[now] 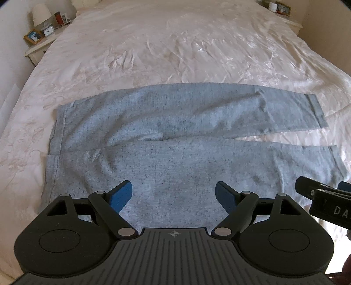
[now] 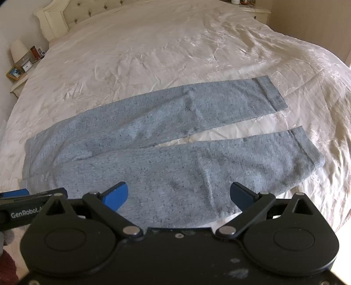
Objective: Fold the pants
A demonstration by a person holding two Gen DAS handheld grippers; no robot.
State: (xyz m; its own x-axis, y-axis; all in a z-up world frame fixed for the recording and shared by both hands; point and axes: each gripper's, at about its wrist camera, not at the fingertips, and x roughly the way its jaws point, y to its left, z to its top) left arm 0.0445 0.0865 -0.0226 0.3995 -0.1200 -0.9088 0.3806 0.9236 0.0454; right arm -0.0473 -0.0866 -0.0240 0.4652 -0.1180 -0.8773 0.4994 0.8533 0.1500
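A nightstand (image 1: 41, 47) is standing at the far left, carrying a lamp (image 1: 41, 14) and a framed photo (image 1: 33, 36). The grey pants (image 1: 175, 140) are lying flat across the white bed (image 1: 175, 43), waistband to the left, both legs running right with a narrow gap between them. The left gripper (image 1: 173, 195) is hovering over the near leg, its blue fingers (image 1: 120, 195) spread wide and holding nothing. The right gripper (image 2: 178, 195) is hanging just beside it, fingers likewise parted and empty.
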